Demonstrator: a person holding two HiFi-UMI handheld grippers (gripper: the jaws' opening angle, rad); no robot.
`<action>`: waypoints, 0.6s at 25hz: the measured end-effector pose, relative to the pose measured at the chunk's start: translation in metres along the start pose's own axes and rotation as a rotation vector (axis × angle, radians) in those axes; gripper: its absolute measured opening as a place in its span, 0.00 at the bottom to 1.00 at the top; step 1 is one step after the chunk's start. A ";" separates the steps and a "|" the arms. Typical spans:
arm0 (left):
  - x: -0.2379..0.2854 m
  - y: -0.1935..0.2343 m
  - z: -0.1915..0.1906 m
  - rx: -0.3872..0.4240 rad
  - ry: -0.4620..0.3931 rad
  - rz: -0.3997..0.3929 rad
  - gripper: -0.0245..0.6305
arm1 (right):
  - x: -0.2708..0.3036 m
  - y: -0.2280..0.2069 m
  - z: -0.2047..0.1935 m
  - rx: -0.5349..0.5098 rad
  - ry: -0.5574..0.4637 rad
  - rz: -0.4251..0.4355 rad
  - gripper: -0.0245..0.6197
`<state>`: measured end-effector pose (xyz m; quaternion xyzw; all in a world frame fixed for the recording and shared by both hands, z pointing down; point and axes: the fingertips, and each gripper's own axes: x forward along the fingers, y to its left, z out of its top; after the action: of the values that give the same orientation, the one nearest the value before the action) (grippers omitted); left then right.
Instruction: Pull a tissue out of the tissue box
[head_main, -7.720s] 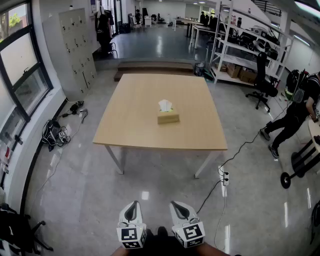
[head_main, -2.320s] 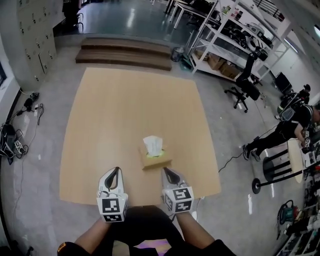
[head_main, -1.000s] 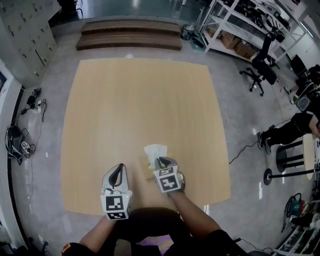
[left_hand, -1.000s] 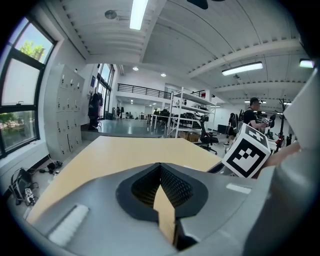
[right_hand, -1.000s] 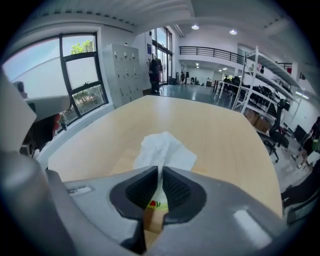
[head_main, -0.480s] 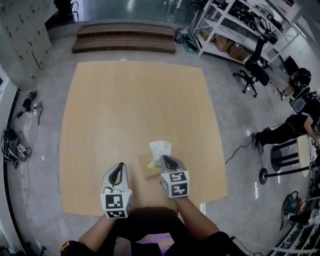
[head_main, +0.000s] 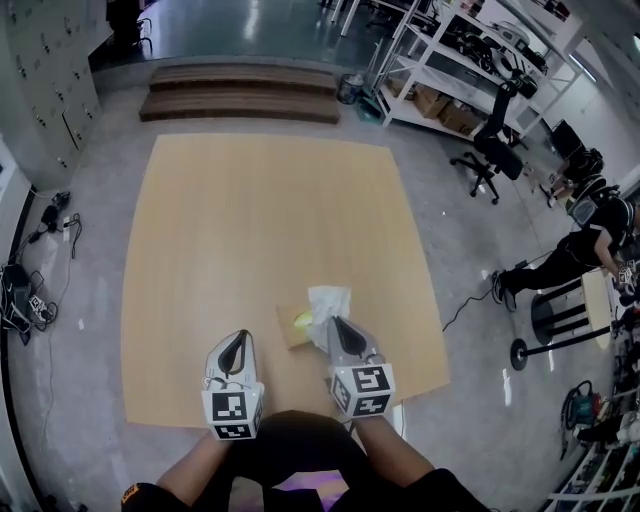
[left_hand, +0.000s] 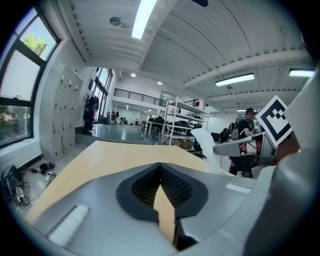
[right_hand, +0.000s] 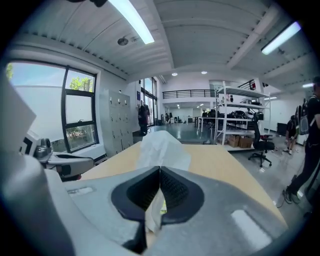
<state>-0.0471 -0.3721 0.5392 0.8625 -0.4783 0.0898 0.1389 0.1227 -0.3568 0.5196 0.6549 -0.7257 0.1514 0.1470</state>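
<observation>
Right claw (head_main: 337, 323) is clamped on the white tissue (head_main: 328, 300): in the right gripper view its jaws (right_hand: 159, 171) press together with a strip of the tissue (right_hand: 161, 147) caught between them, the rest of the sheet bunching up above the jaw tips and a narrow tail hanging below. A speck of yellow-green shows low in the slit behind that tail (too small to say what it belongs to). From the head view the tissue box (head_main: 294, 326), tan with a yellowish opening on top, sits on the wooden desk (head_main: 250, 220) near the person's edge and a little right of the middle, just to the left of the right claw's tip; the tissue rises at the box's right side, and whether its lower end is inside the box cannot be told. Left claw (head_main: 237, 338) hovers over the desk to the left of the box, apart from it, its jaws (left_hand: 160, 167) shut against each other with nothing held, only desk wood showing through the wedge beneath them. Beyond the desk's right edge a person (head_main: 590, 240) bends over near an office chair (head_main: 488, 150) and metal shelving (head_main: 450, 60).
</observation>
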 end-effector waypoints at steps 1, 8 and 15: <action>-0.005 0.001 -0.002 -0.003 -0.001 -0.004 0.07 | -0.005 0.005 -0.002 -0.002 -0.001 -0.003 0.03; -0.037 -0.009 -0.017 -0.045 0.015 -0.034 0.07 | -0.046 0.025 -0.017 -0.023 0.031 -0.016 0.03; -0.062 -0.028 -0.040 -0.090 0.024 -0.012 0.07 | -0.079 0.034 -0.039 -0.049 0.046 0.033 0.03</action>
<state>-0.0571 -0.2957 0.5553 0.8570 -0.4751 0.0774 0.1839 0.0969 -0.2653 0.5216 0.6355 -0.7361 0.1513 0.1772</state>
